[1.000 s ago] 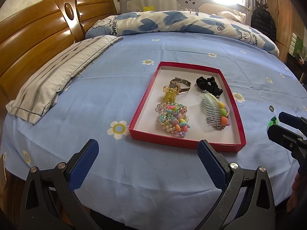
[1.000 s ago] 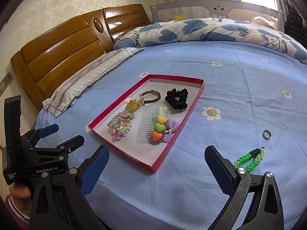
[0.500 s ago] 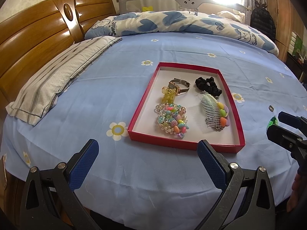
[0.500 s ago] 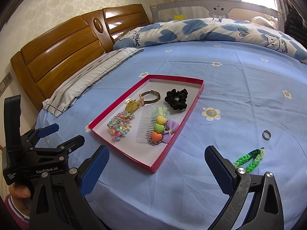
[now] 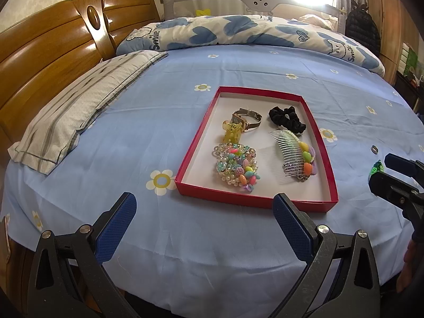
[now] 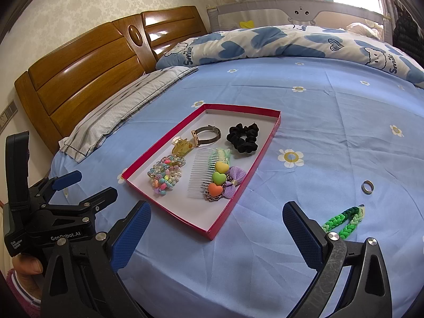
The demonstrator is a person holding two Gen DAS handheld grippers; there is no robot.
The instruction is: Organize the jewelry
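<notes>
Both sets of fingers spread wide, nothing held. Left gripper (image 5: 202, 213) hovers before the red tray (image 5: 329, 169); right gripper (image 6: 217, 225) low, near the tray's corner.

Still outside the tray on the bed sheet (image 6: 331, 122): silver ring (image 6: 368, 186) and green braided bracelet (image 6: 344, 221), just beside the right fingers.

Risks, as judged:
- Ring small, smooth, flat on soft fabric; fingers may pinch sheet or flick it away.
- Mattress gives; a downward push could tilt the tray and shift the hair comb (image 6: 212, 177) or beaded bracelets (image 6: 165, 176).

Room: bedroom, wooden headboard (image 6: 87, 79), quilt (image 6: 291, 42), striped pillow (image 5: 87, 103), bright window glare.
</notes>
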